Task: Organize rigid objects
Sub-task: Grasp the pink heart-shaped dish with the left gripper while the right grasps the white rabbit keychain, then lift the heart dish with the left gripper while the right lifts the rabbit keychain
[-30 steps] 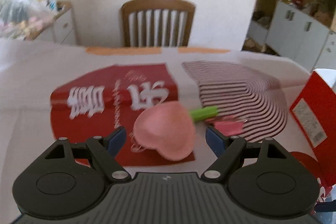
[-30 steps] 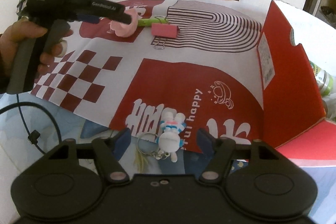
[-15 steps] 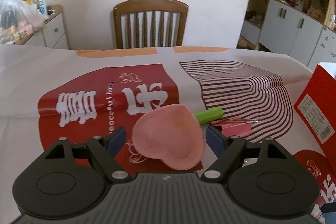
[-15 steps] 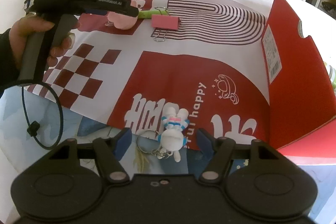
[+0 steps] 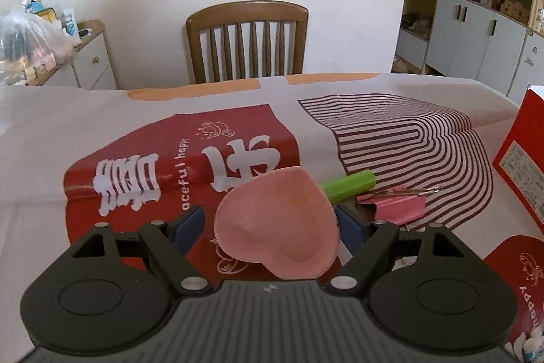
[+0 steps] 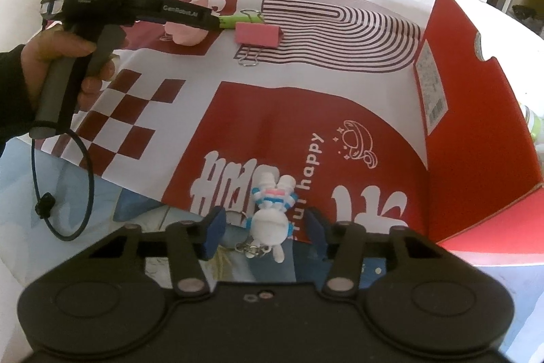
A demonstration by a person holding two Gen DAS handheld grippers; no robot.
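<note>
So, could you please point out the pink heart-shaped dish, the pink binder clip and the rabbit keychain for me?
Pink heart-shaped dish [image 5: 277, 227]: left wrist view, middle of its hollow.
Pink binder clip [image 6: 257, 34]: right wrist view, middle of its pink body.
Rabbit keychain [image 6: 270, 225]: right wrist view, the white round body.

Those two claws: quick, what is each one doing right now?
Left gripper: open around the pink heart dish.
Right gripper: closing around the toy keychain, not yet gripping.

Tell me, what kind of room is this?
Most likely a home dining room: a wooden chair stands at a table spread with a printed cloth, and cupboards line the side wall.
</note>
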